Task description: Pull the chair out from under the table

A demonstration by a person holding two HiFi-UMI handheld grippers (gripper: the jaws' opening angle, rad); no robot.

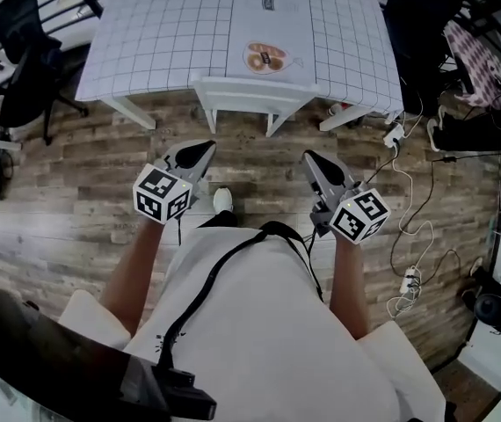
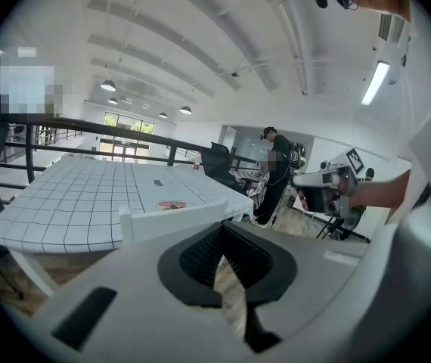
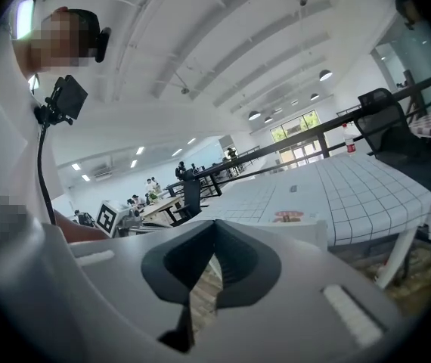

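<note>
While the chair (image 1: 252, 90) sat pushed under the table (image 1: 171, 33), its back rail ran side to side, straight ahead of the left gripper (image 1: 203, 149) and right gripper (image 1: 311, 157). Both were shut and empty, about equally near it.

the tablecloth (image 1: 171, 33) was white with a thin dark grid, the chair (image 1: 255, 92) plain white, the floor (image 1: 66, 227) grey-brown planks; the left gripper (image 1: 205, 148) and right gripper (image 1: 310, 158) were grey.

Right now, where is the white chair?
In the head view the white chair sits top centre, pushed under the near edge of the checked table, ahead of the left gripper and right gripper, touching neither.
</note>
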